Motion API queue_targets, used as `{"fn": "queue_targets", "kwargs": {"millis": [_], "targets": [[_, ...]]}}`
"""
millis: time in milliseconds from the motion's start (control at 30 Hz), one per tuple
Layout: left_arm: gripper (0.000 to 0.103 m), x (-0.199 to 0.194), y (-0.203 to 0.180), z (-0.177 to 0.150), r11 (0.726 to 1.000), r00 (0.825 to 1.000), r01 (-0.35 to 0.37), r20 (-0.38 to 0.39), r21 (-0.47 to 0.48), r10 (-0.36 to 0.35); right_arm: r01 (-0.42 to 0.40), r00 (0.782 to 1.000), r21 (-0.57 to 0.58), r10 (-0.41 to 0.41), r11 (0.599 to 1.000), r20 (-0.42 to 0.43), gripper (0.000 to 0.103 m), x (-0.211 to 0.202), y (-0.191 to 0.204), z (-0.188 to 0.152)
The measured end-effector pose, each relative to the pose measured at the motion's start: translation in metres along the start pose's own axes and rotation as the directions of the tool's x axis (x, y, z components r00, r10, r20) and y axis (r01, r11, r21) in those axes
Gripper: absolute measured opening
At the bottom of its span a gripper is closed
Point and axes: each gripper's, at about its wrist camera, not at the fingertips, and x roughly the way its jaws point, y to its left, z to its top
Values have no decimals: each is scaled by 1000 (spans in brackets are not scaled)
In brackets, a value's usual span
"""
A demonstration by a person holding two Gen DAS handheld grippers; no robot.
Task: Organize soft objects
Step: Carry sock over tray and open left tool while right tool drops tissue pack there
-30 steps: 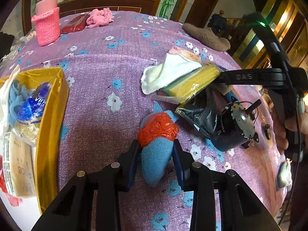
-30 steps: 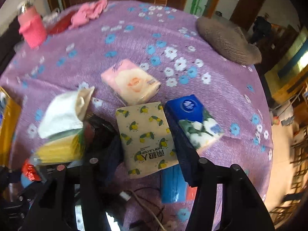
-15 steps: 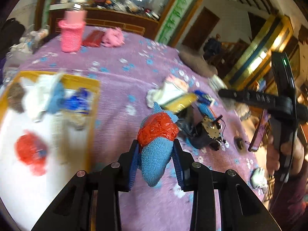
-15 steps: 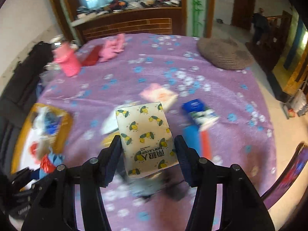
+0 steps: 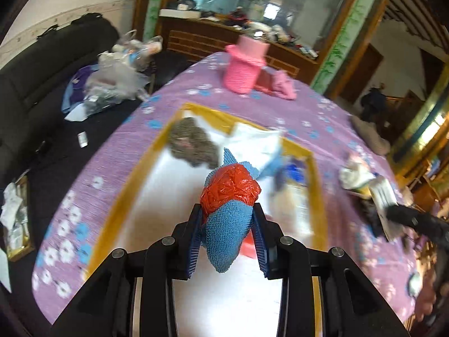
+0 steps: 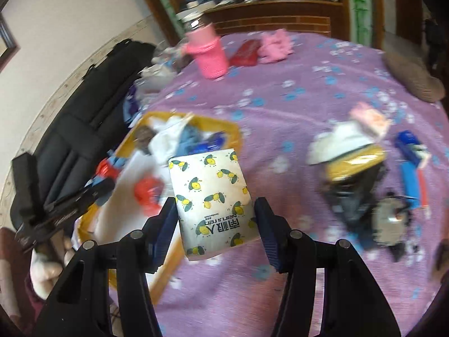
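My left gripper (image 5: 227, 238) is shut on a blue cloth roll with a red plastic wrap (image 5: 228, 213) and holds it above the yellow-rimmed tray (image 5: 134, 179). The tray holds a grey fuzzy piece (image 5: 190, 143), a white cloth (image 5: 252, 146) and blue packs. My right gripper (image 6: 216, 227) is shut on a lemon-print tissue pack (image 6: 213, 199), held above the purple tablecloth just right of the tray (image 6: 233, 129). The left gripper (image 6: 92, 193) shows in the right wrist view over the tray.
A pink knitted bottle holder (image 5: 247, 67), a red pouch (image 6: 245, 53) and a pink cloth (image 6: 275, 45) stand at the far side. A white cloth on a yellow pack (image 6: 350, 151), a blue pack (image 6: 412, 148) and a black device (image 6: 364, 205) lie right. A brown cushion (image 6: 412, 78) lies far right.
Both grippers have swung left with their loads. The left one went from beside the tray to above it. The right one lifted the tissue pack off the table toward the tray.
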Motion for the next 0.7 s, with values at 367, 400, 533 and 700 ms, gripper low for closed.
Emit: {"fn": "queue_targets", "kwargs": {"millis": [367, 400, 533, 700], "targets": [[34, 79, 19, 40, 997, 994, -71, -89, -24, 68, -116, 989, -4, 115, 993, -93, 55, 72, 56, 9], [35, 86, 18, 43, 997, 993, -73, -92, -25, 70, -117, 989, -2, 117, 993, -96, 55, 76, 59, 11], [42, 99, 22, 50, 997, 994, -64, -89, -43, 60, -95, 992, -29, 92, 995, -83, 55, 92, 75, 25], [59, 79, 35, 40, 996, 998, -28, -53, -81, 24, -38, 997, -89, 32, 995, -72, 57, 109, 89, 37]]}}
